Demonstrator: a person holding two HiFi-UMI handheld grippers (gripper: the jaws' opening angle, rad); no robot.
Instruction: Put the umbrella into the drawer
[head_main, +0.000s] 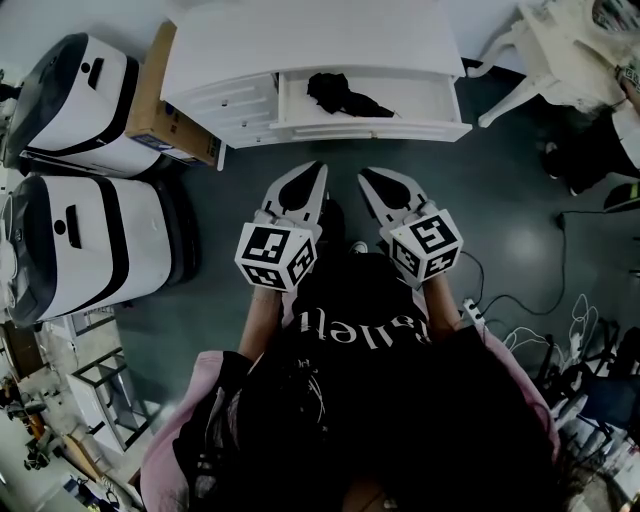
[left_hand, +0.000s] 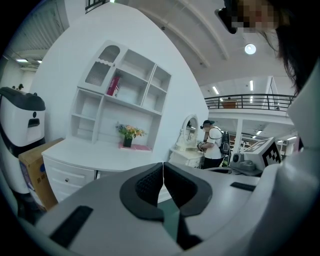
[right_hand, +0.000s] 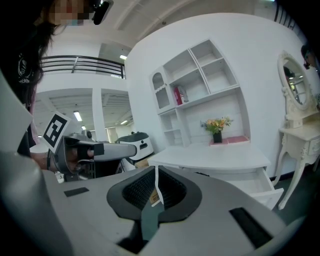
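The black folded umbrella (head_main: 340, 95) lies inside the open drawer (head_main: 370, 129) of the white desk (head_main: 310, 40), toward the drawer's left side. Both grippers hover over the dark floor in front of the desk, apart from the drawer. My left gripper (head_main: 318, 166) is shut, with its pads meeting and nothing between them (left_hand: 163, 165). Beside it, my right gripper (head_main: 363, 176) is also shut and empty (right_hand: 156, 169). In the right gripper view the open drawer (right_hand: 260, 184) shows to the right under the desk top. The umbrella is hidden in both gripper views.
Two white and black machines (head_main: 85, 100) (head_main: 80, 245) stand at the left, with a cardboard box (head_main: 160, 100) against the desk's side. A white ornate dressing table (head_main: 565, 45) is at the right. Cables and a power strip (head_main: 475, 315) lie on the floor to the right.
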